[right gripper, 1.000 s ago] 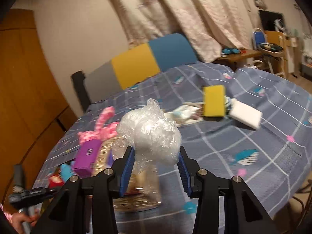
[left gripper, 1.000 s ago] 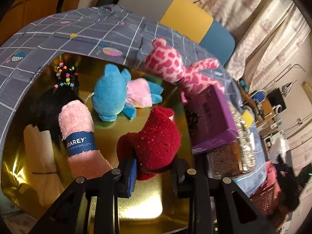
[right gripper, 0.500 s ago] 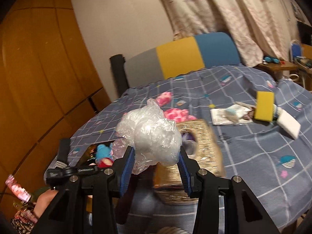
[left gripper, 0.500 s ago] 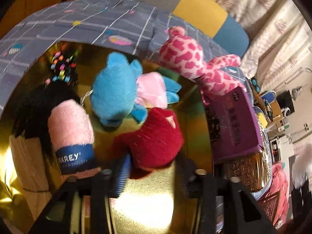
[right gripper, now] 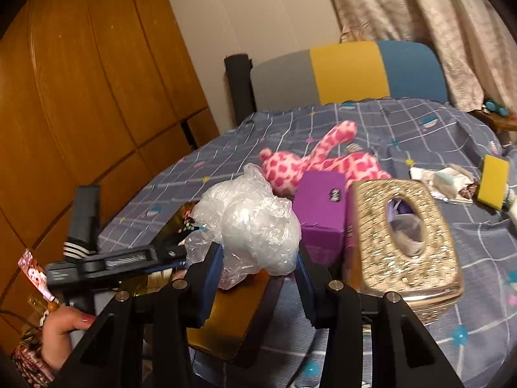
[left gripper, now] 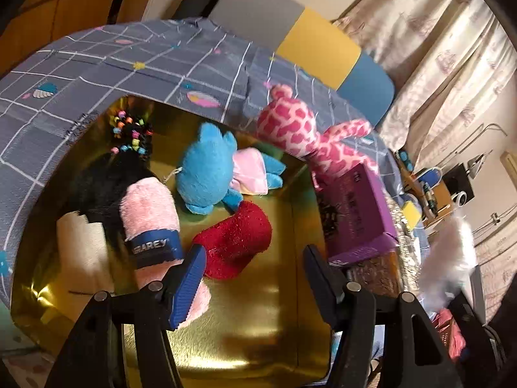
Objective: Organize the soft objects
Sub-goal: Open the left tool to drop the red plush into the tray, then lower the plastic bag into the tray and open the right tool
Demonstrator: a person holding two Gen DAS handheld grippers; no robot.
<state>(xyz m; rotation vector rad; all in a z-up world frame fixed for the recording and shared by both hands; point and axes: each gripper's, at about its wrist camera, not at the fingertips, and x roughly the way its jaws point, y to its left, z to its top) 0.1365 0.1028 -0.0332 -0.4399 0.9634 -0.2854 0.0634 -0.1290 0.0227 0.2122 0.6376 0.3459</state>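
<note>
Tongs (left gripper: pixel 252 278) beside "SAREY" cloth (left gripper: pixel 150 223)

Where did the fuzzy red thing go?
In the left wrist view, the fuzzy red thing lies in the gold tray, just below the blue plush toy and right of the rolled pink dishcloth.

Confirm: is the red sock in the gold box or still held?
In the box. The red sock lies on the gold box floor; the left claw has just been opening, its pads clear.
</note>
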